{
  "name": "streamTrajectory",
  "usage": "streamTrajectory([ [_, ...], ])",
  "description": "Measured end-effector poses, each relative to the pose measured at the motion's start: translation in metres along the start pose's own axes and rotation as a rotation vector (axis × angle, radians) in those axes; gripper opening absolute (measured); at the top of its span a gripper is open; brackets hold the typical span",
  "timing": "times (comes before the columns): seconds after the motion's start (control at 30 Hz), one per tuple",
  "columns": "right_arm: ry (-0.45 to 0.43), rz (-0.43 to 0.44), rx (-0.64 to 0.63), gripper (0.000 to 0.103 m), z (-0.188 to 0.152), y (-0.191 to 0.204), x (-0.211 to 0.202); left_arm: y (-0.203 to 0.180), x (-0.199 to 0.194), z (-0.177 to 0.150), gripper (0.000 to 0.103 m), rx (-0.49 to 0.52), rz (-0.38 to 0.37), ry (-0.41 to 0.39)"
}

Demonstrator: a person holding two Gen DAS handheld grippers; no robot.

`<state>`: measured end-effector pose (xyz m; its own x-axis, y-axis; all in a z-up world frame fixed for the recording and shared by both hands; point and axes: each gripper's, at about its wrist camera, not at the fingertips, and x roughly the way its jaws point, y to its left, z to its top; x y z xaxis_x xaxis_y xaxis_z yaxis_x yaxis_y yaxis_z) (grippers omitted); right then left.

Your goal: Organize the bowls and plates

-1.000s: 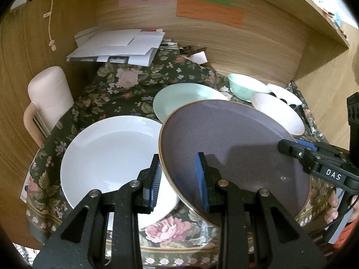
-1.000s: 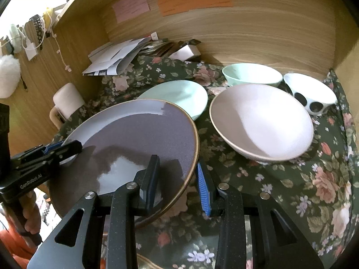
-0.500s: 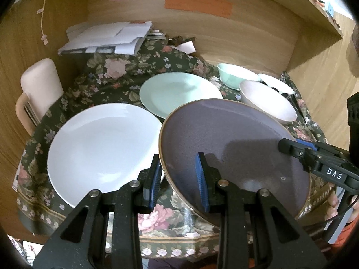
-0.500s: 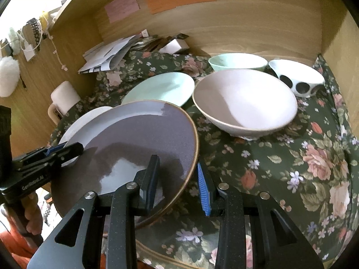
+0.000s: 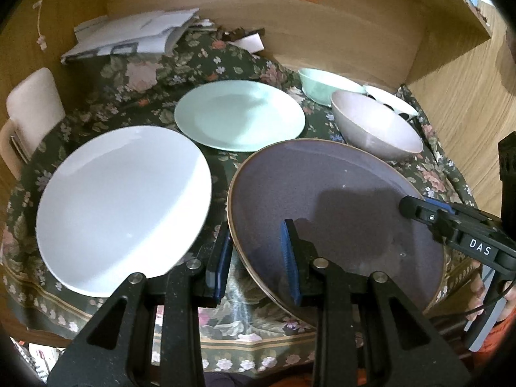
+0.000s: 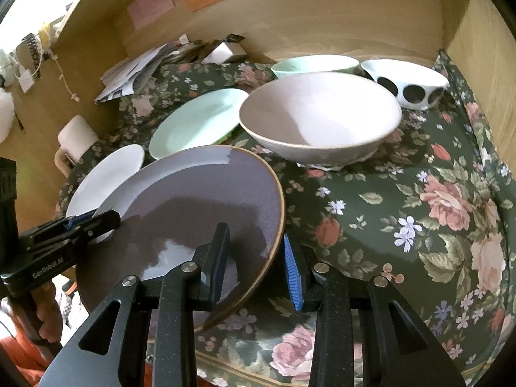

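A round, matte grey plate [image 5: 338, 200] with a brown rim is being pinched at opposite edges by left gripper [image 5: 256, 259] and right gripper [image 6: 254, 259] jaws, above the floral-clothed desk [image 6: 419, 213]. Three plates and three bowls are being counted.

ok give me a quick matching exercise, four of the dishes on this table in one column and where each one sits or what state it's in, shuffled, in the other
Things:
1. purple plate
2. white plate
3. mint plate
4. spotted bowl

Places or states:
A. flat on the floral cloth at the left, near the front edge
B. back right corner, beside the mint bowl
C. tilted, gripped at its rim by both the left gripper and the right gripper
D. middle of the table, behind the two large plates

Pairs: 1-C, 2-A, 3-D, 4-B
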<state>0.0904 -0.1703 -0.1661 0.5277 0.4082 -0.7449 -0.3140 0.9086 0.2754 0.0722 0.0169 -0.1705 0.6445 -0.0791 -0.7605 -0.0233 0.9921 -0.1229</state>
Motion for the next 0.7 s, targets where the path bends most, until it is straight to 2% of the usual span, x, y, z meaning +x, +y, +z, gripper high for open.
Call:
streamTrajectory([
  [0.7,0.033,-0.029,0.014,0.03,-0.002,-0.014,0.014,-0.005,0.03,-0.001,0.03,0.013,-0.013,0.061],
])
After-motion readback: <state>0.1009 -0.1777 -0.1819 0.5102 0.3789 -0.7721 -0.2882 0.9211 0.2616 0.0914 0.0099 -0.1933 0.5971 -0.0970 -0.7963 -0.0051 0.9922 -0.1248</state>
